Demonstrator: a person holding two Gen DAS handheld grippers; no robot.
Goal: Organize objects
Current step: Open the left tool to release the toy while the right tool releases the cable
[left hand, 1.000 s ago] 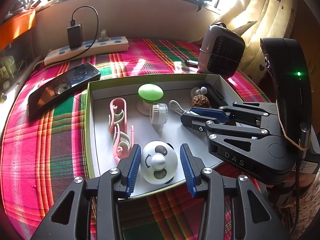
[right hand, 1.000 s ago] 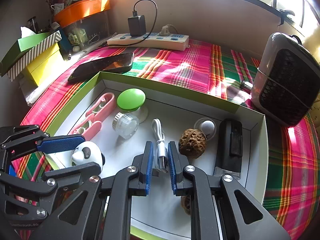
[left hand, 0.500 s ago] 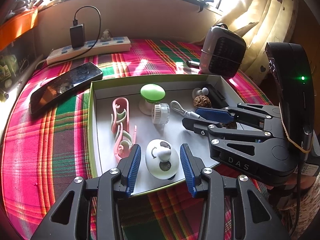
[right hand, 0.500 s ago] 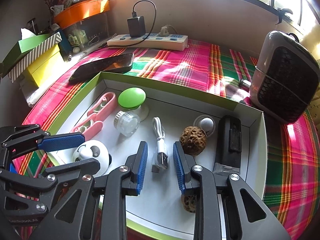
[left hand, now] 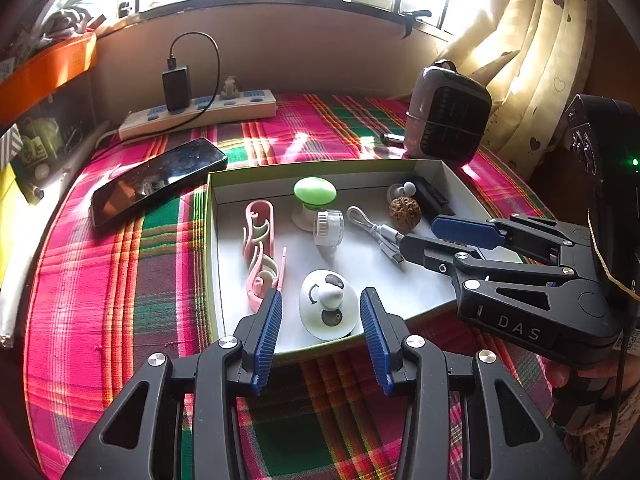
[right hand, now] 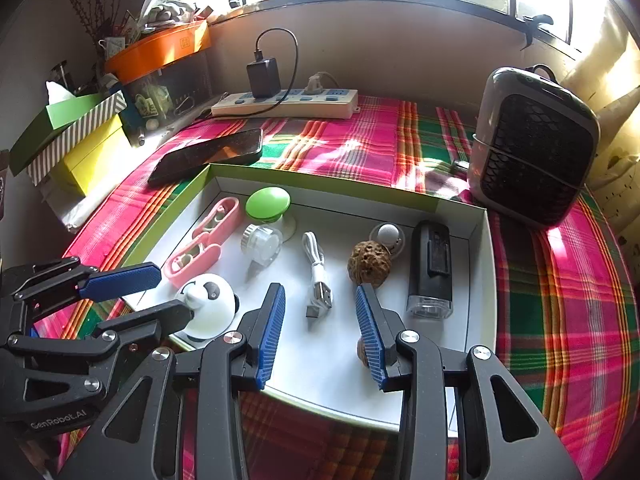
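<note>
A white box with a green rim holds the objects. My left gripper stands open at the box's near edge. A white panda toy lies between its blue pads with a gap on each side. My right gripper is opening its jaws. The plug of a white USB cable lies on the box floor between them, untouched. A walnut, a black device and pink clips also lie inside. A second walnut is partly hidden behind the right finger.
A green-capped holder, a clear jar and a white round piece sit in the box. On the plaid cloth lie a phone, a power strip and a small heater. Boxes are stacked at left.
The right jaws have spread apart and let go of the cable plug, and the gripper has drawn back a little. The panda toy has turned over between the left pads.
</note>
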